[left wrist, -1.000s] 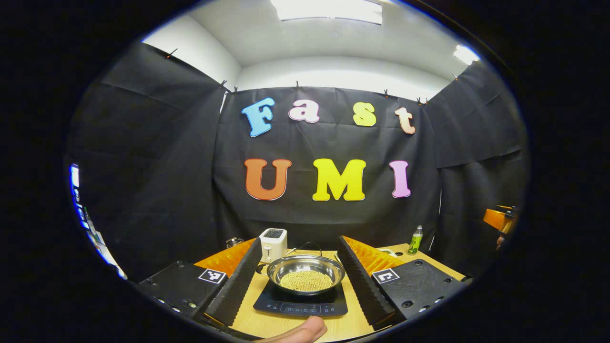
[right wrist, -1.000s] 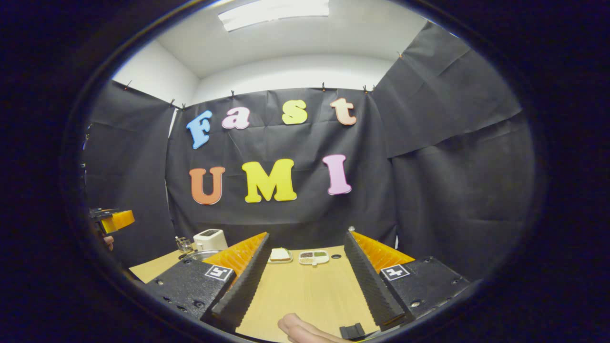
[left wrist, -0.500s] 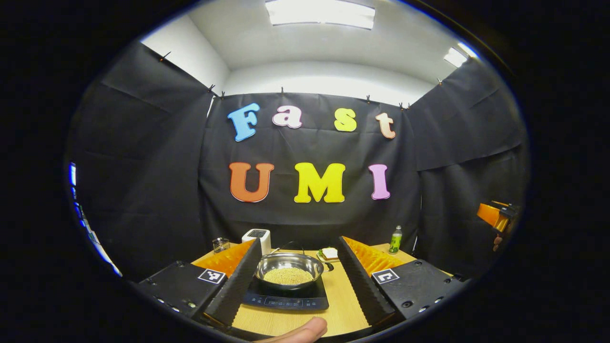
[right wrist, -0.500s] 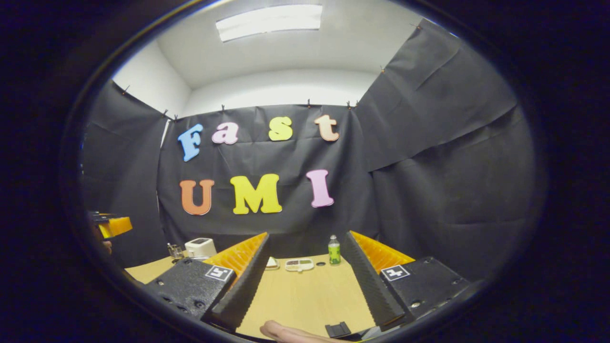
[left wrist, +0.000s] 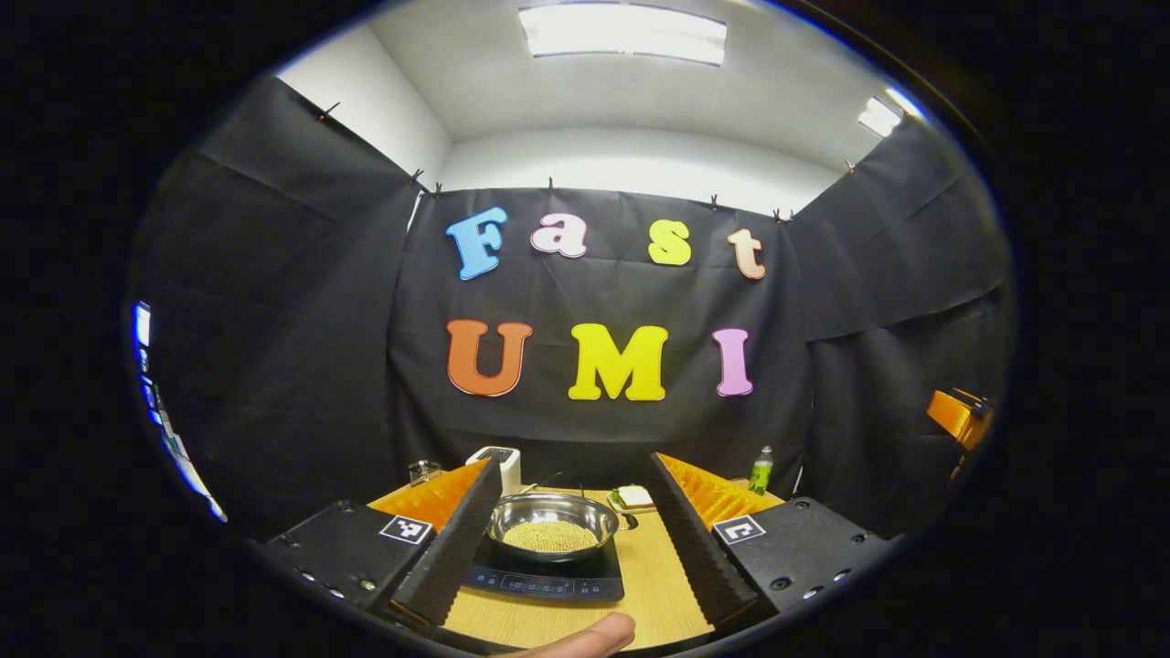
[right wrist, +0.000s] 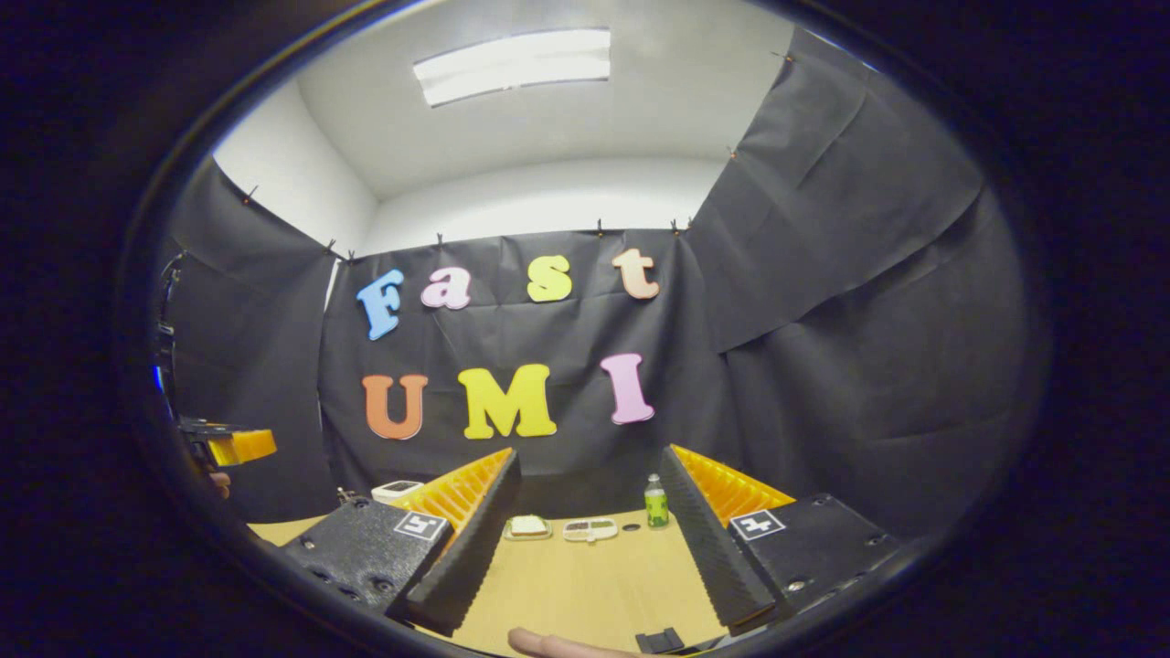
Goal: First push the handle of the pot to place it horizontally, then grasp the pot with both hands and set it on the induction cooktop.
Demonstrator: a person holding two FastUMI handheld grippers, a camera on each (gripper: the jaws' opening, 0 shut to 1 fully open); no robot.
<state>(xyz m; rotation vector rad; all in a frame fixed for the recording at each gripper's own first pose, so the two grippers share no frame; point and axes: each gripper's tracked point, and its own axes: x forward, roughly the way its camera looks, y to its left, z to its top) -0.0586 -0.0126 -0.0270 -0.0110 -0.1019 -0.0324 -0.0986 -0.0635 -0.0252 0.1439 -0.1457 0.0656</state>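
Left gripper view: the pot [left wrist: 551, 527] sits on the induction cooktop [left wrist: 547, 578], toward the table's [left wrist: 651, 585] far edge, framed between my left hand-held gripper's [left wrist: 567, 571] wide-spread fingers, which touch nothing. A toaster [left wrist: 498, 463] stands behind it. My right hand-held gripper [right wrist: 585, 571] gapes wide too, over bare table, with a green bottle [right wrist: 655, 504] at the far edge.

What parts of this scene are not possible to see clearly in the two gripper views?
- Pot handles, left gripper view: its left side is behind that gripper's own finger; at its right rim only a small dark stub shows.
- Induction cooktop panel markings, left gripper view: too small.
- Contents of the divided tray, right gripper view: too small.
- White toaster, right gripper view: mostly behind that gripper's own finger.
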